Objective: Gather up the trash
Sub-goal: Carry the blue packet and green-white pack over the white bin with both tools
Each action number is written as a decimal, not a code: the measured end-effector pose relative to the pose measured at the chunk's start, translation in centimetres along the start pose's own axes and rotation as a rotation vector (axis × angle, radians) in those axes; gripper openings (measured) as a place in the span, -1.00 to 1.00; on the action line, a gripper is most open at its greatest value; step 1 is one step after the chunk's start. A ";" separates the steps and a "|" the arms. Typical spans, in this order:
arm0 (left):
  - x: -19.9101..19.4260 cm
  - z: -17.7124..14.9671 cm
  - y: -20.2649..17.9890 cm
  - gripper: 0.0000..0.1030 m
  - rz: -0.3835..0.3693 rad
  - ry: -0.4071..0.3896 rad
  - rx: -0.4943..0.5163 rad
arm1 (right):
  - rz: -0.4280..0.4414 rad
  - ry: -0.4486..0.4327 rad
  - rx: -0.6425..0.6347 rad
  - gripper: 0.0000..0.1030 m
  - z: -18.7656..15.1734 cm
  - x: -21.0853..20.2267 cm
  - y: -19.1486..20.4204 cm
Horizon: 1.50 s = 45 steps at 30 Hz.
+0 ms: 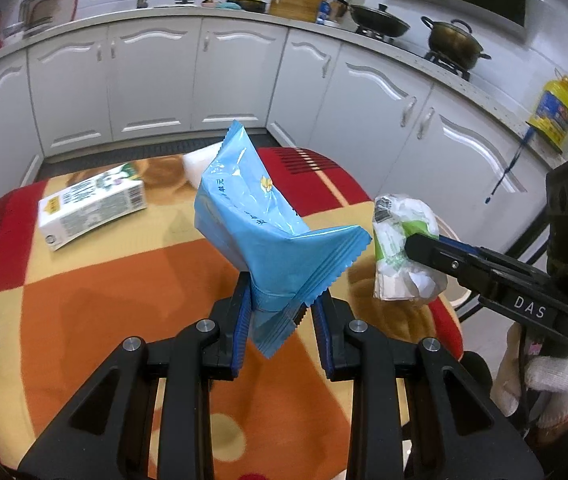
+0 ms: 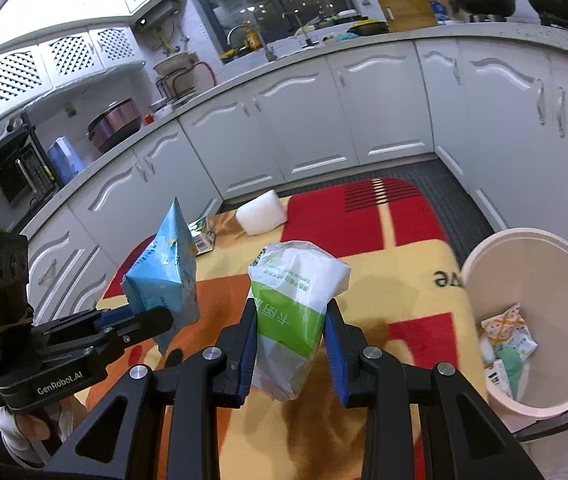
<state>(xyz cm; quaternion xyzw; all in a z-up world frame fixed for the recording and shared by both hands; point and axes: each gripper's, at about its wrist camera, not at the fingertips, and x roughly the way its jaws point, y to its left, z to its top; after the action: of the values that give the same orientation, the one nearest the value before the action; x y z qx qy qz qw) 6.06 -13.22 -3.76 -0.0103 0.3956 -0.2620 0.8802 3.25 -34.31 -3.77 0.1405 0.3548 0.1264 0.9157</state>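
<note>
My left gripper [image 1: 282,300] is shut on a light blue snack wrapper [image 1: 252,212] and holds it above the patterned table [image 1: 104,280]; it also shows in the right wrist view [image 2: 164,276]. My right gripper [image 2: 290,320] is shut on a white and green tissue pack [image 2: 296,308], held above the table; the pack also shows in the left wrist view [image 1: 404,248]. A white bin [image 2: 536,320] with several wrappers inside stands to the right of the table. A white and green carton [image 1: 92,210] and a white foam block [image 2: 262,212] lie on the table's far side.
White kitchen cabinets [image 1: 224,80] curve around behind the table. Pots [image 1: 454,40] stand on the stove and a yellow oil bottle [image 1: 556,110] stands on the counter at the right. A dark floor mat [image 2: 456,200] lies between the table and the cabinets.
</note>
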 end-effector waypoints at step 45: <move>10.6 4.4 -16.2 -0.49 -0.168 0.106 0.210 | -0.237 -0.106 0.224 -0.42 -1.7 -9.3 -14.5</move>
<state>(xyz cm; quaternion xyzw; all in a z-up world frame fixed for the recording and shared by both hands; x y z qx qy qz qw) 7.67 -33.00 -4.44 0.0626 0.4096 -0.3751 0.8292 -2.61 -50.60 -4.32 0.2053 0.3321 -0.0305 0.9201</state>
